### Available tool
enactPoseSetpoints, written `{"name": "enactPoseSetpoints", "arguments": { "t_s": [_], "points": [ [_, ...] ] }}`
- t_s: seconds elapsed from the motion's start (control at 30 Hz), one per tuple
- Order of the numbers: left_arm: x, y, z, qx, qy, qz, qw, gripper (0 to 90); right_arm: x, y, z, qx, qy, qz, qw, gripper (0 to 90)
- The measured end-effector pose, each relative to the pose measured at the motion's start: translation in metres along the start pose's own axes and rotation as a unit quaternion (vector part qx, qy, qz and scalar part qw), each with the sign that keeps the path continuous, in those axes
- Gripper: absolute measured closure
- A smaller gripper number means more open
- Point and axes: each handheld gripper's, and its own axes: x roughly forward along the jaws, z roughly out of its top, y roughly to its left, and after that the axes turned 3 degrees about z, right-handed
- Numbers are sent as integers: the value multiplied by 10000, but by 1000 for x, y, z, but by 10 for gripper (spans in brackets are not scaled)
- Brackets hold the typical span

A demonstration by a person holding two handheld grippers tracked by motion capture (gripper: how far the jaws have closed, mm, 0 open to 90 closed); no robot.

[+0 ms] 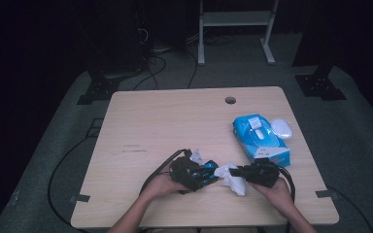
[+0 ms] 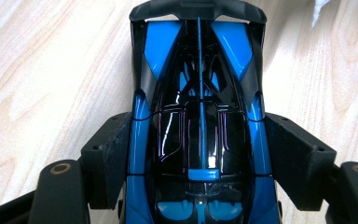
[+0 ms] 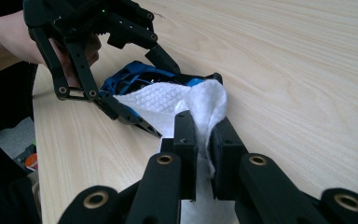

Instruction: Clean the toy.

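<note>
A blue and black toy car (image 1: 209,171) lies on the wooden table (image 1: 165,121) near its front edge. My left gripper (image 1: 202,176) is shut on it. In the left gripper view the pads (image 2: 116,154) press on both flanks of the car (image 2: 198,70), seen from above. My right gripper (image 1: 236,171) comes in from the right, shut on a crumpled white wipe (image 1: 234,183). In the right gripper view the wipe (image 3: 161,100) stands pinched between the right gripper's (image 3: 203,135) jaws, and its free end rests against the car (image 3: 130,74), which the left gripper (image 3: 144,88) holds.
A blue pack of wet wipes (image 1: 260,141) lies at the right of the table, with a white oval object (image 1: 281,128) beside it. A cable hole (image 1: 230,100) sits near the far edge. Cables run across the floor, and a white metal stand (image 1: 235,19) rises beyond the table.
</note>
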Motion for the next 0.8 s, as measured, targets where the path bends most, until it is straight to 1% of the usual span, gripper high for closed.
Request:
{"name": "enactPoseSetpoints", "arguments": {
  "t_s": [0.03,0.07,0.1,0.17,0.3,0.33,0.43,0.47,0.53,0.6,0.63,0.67,0.8],
  "points": [
    [1,-1,0,65,72,43,9999,275,0,0,0,4,0,-1,10000,820],
    [2,-2,-1,78,145,61,9998,275,0,0,-1,-2,9,-3,10000,820],
    [2,-1,-1,48,95,40,9999,274,1,-1,-1,3,7,-4,10000,819],
    [2,-1,-2,26,78,17,10000,274,1,-1,-2,10,18,-6,10000,819],
    [3,-1,-2,55,81,18,10000,270,1,-2,-2,2,20,4,10000,819],
    [3,-1,-3,32,80,12,10000,266,1,-2,-2,-2,24,4,10000,819],
    [6,-1,-3,71,216,50,9997,232,0,-2,-3,14,23,2,10000,819],
    [7,-2,-3,77,183,82,9998,208,0,-2,-3,18,21,-4,10000,819],
    [8,-2,-3,76,165,79,9998,200,-1,-2,-3,31,1,-11,10000,819],
    [8,-1,-3,99,145,68,9998,208,-2,-3,-4,39,-6,-24,10000,818],
    [7,-2,-3,174,111,52,9998,240,-2,-3,-4,49,-13,-35,10000,819],
    [7,-3,-3,196,109,79,9997,257,-3,-3,-4,55,-14,-41,10000,819],
    [6,-4,-3,240,101,118,9996,259,-5,-2,-4,68,-50,-57,9999,819]
  ]
}}
